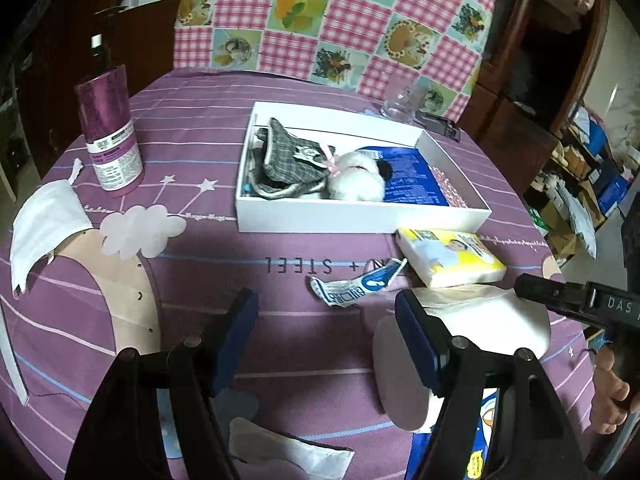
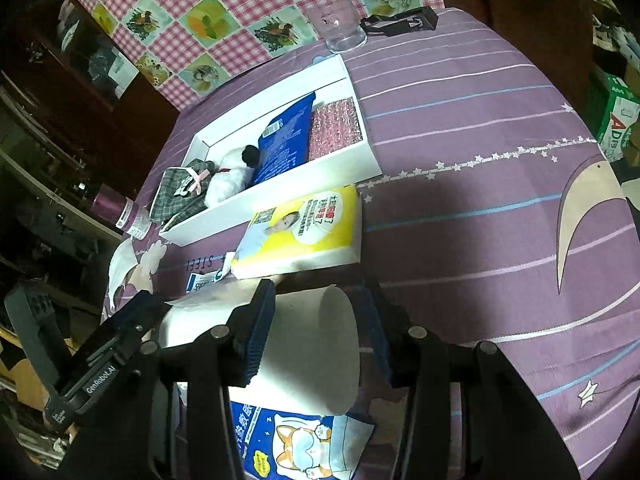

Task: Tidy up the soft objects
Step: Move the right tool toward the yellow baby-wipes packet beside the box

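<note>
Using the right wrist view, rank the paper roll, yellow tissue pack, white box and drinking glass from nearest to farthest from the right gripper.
1. Paper roll, between the right gripper fingers.
2. Yellow tissue pack, just beyond.
3. White box, farther, left of centre.
4. Drinking glass, at the far edge.

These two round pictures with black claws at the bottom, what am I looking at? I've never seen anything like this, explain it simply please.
No robot here: a person holds a two-finger gripper in each hand, and a fisheye camera on each looks along its fingers, hence the round, bent views.

One picture is from the left gripper, which is open and holds nothing. The other is from the right gripper, whose fingers sit either side of a white tissue roll; whether they squeeze it is unclear.

On the purple tablecloth stands a white box holding a grey plaid pouch, a white plush toy and a blue packet. Nearby lie a yellow tissue pack, a purple pump bottle and a white face mask.
</note>
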The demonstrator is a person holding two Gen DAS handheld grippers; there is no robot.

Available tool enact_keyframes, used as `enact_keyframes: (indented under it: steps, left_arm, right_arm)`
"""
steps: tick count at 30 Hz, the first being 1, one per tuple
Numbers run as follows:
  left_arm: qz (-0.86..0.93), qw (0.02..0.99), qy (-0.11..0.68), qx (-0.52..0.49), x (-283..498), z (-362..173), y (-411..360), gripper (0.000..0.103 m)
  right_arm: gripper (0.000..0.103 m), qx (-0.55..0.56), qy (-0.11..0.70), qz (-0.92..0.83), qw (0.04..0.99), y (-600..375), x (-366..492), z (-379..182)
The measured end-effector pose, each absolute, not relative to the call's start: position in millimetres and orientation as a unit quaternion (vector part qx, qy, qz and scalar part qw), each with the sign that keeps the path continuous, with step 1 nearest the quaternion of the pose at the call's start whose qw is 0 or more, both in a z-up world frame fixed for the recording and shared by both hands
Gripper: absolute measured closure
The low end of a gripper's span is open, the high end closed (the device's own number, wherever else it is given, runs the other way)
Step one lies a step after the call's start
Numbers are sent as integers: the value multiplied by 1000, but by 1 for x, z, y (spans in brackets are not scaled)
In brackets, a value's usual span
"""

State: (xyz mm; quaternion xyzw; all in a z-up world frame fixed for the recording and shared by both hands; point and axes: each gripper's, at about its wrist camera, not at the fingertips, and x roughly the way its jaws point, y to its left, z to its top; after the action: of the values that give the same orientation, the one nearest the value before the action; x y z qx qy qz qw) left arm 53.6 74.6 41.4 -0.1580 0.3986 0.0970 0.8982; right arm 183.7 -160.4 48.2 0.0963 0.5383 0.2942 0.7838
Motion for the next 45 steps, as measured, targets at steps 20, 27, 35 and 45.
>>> enact_keyframes:
  steps: [20, 27, 35, 45]
  left_arm:
    - [121, 893, 388, -194, 51, 41, 97, 32]
    - [119, 892, 394, -189, 53, 39, 93, 32]
    - [121, 891, 395, -190, 53, 38, 93, 32]
    - [123, 893, 391, -187, 52, 40, 93, 32]
  right_arm:
    - [57, 174, 539, 300, 768, -162, 221, 31]
    - [62, 224, 571, 326, 719, -158, 224, 10]
    - [93, 238, 579, 322, 711, -159, 227, 1]
    - [102, 281, 502, 350, 739, -185, 217, 36]
